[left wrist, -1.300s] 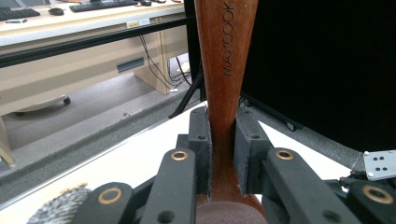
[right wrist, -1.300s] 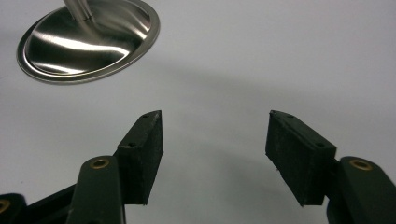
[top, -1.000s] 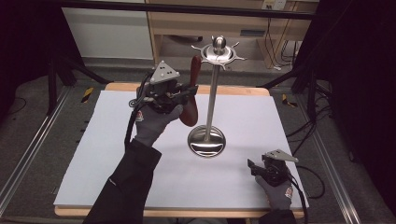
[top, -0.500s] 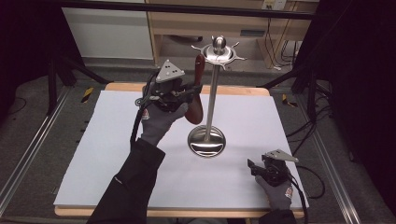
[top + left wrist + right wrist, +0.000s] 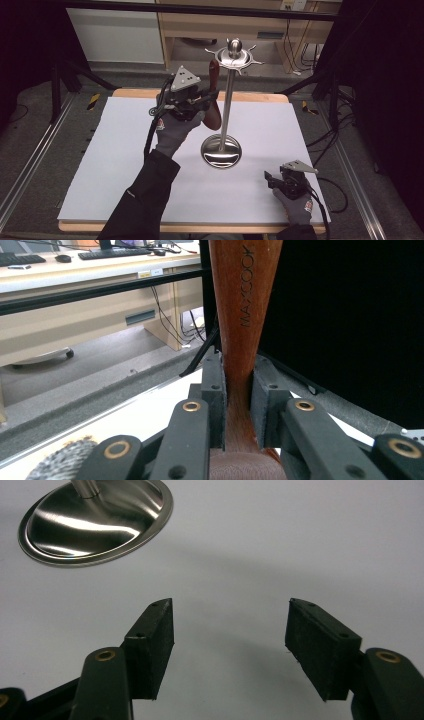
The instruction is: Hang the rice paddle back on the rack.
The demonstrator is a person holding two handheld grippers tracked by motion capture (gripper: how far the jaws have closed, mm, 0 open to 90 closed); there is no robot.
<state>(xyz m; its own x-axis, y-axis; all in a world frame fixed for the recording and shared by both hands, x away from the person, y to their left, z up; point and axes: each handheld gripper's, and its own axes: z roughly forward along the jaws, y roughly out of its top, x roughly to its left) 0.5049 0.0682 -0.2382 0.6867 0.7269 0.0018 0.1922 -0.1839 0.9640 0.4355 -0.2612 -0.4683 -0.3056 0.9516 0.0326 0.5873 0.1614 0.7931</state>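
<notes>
- At the table's near right edge, the right gripper [image 5: 270, 178] rests low over the white mat [image 5: 100, 165], held in a gloved hand [image 5: 297, 205]; its jaws stand wide apart with only bare mat between them, as the right gripper view shows [image 5: 230, 625].
- Just beyond it, at mid-table, sits the round polished base [image 5: 221, 151] of a metal stand; the same base shows at the upper left of the right gripper view [image 5: 95, 517].
- The stand's thin pole [image 5: 227, 105] rises to a disc top [image 5: 234, 57] with short prongs and a ball knob.
- Left of the pole, the left gripper [image 5: 210, 96] is raised above the mat, its jaws closed on the narrow neck of a wooden spoon [image 5: 214, 95], which stands nearly upright, handle up, close beside the pole.
- In the left gripper view the spoon's handle [image 5: 242, 305] reads "MAXCOOK", pinched between the pads [image 5: 215, 390].
- Behind the table, a wooden desk [image 5: 220, 25], cables [image 5: 290, 30] and dark floor close the scene.
</notes>
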